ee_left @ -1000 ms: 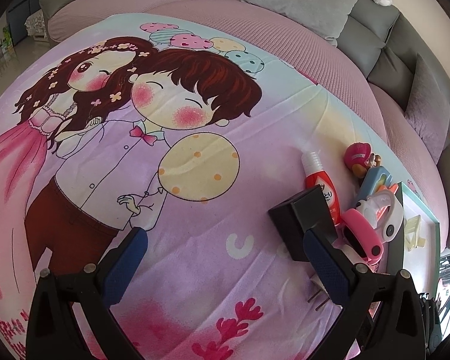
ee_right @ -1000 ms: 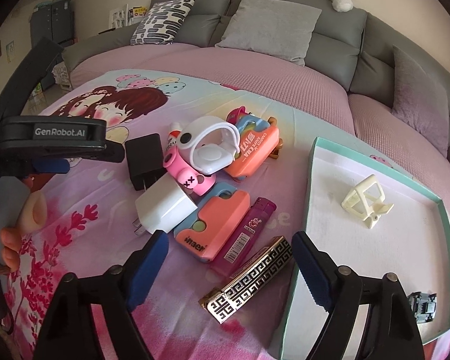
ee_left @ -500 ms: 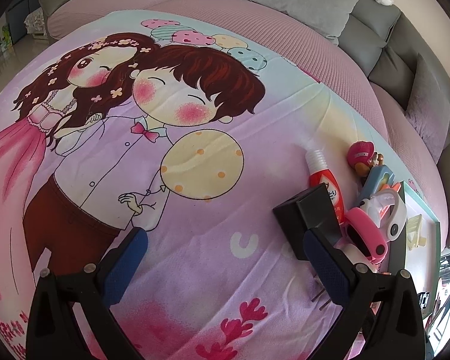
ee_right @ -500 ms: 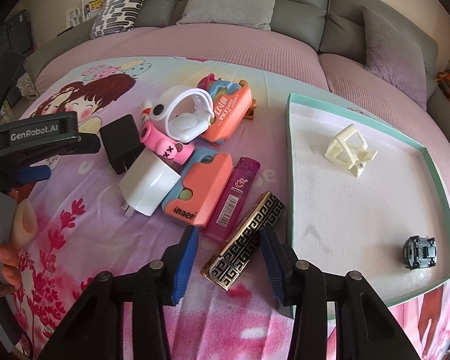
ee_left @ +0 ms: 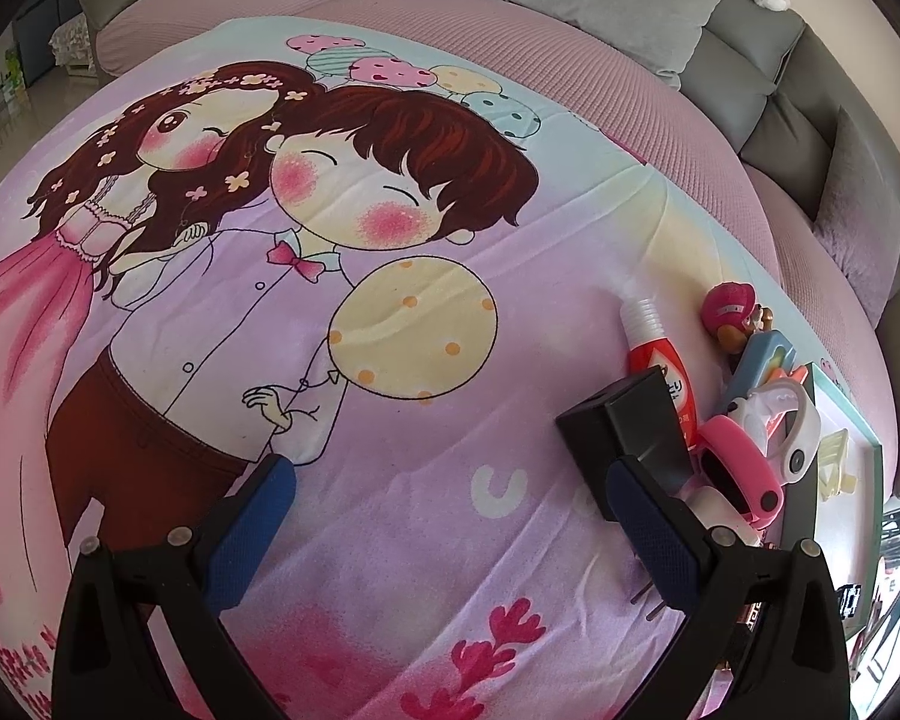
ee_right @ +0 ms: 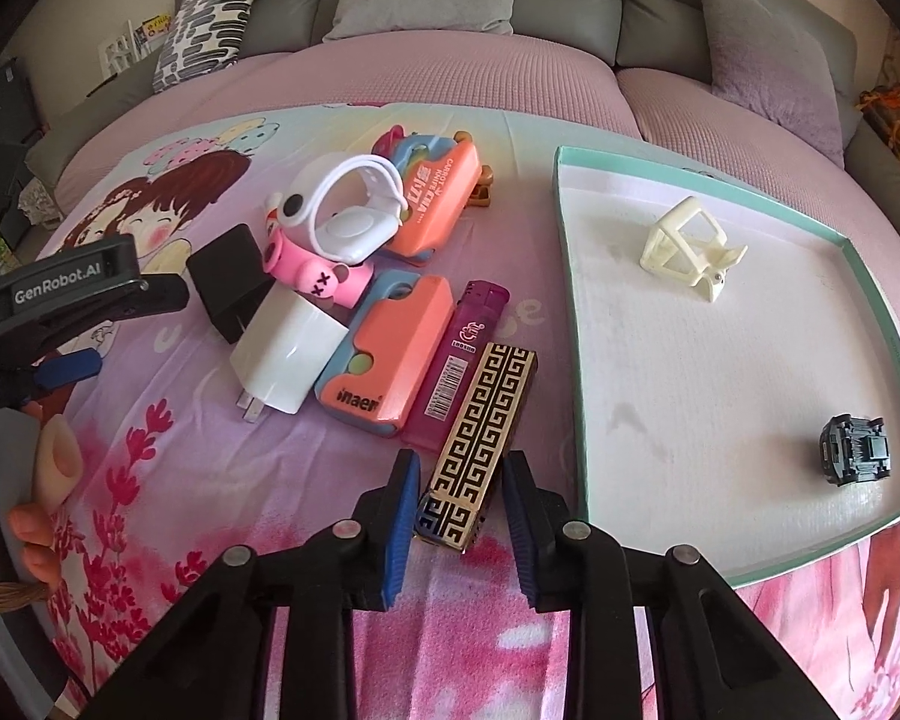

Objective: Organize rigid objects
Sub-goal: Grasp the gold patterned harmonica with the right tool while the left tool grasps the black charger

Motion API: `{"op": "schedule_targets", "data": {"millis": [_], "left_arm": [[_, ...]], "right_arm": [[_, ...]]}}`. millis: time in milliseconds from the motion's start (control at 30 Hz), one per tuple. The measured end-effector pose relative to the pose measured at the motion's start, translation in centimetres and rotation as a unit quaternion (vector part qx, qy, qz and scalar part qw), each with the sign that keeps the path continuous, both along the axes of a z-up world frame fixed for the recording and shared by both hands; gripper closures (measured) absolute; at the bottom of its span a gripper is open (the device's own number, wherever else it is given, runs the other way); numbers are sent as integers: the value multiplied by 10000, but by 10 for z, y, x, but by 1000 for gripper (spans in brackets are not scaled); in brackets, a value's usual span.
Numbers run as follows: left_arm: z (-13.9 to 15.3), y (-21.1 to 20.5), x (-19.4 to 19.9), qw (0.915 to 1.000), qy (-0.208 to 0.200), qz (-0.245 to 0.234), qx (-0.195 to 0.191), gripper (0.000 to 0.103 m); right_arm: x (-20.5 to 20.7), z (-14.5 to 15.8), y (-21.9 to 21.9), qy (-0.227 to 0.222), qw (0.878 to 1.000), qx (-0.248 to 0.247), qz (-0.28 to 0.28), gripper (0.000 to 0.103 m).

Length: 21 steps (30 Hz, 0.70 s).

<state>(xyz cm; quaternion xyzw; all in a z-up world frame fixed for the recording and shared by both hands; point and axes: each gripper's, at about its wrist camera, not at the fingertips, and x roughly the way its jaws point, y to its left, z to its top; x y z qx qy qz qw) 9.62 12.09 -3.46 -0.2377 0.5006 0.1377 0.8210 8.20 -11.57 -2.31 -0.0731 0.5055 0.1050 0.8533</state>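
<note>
A gold-and-black patterned bar (ee_right: 480, 438) lies on the printed blanket, and its near end sits between the blue pads of my right gripper (ee_right: 459, 510). The jaws are closing and the pads meet its two long sides. Beside it lie a purple lighter (ee_right: 462, 360), an orange case (ee_right: 390, 354), a white charger (ee_right: 288, 354), a black charger (ee_right: 228, 282) and a pink and white watch pile (ee_right: 336, 228). My left gripper (ee_left: 450, 516) hangs open over bare blanket, its right finger next to the black charger (ee_left: 624, 426).
A teal-rimmed white tray (ee_right: 570, 300) at the right holds a cream clip stand (ee_right: 690, 252) and a small dark block (ee_right: 855, 450). A red tube (ee_left: 660, 360) and a pink-capped figure (ee_left: 732, 312) lie behind the pile. Grey cushions line the back. A hand (ee_right: 30, 516) holds the left gripper.
My right gripper has rolled and closed from wide open down onto the patterned bar's near end. The left gripper has stayed put and open.
</note>
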Motion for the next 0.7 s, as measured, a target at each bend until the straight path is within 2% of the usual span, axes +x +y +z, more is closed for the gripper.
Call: {"op": "schedule_targets", "data": {"millis": [400,700], "left_arm": [[-1,-2,5,9998,86,-32,171,0],[3,-3,20,9996,-39,73,252,0]], "right_arm": [[11,-8,15,-70,9984,-551,-58,74],[9,-3,1,-132,9997,-45,-182,75]]}}
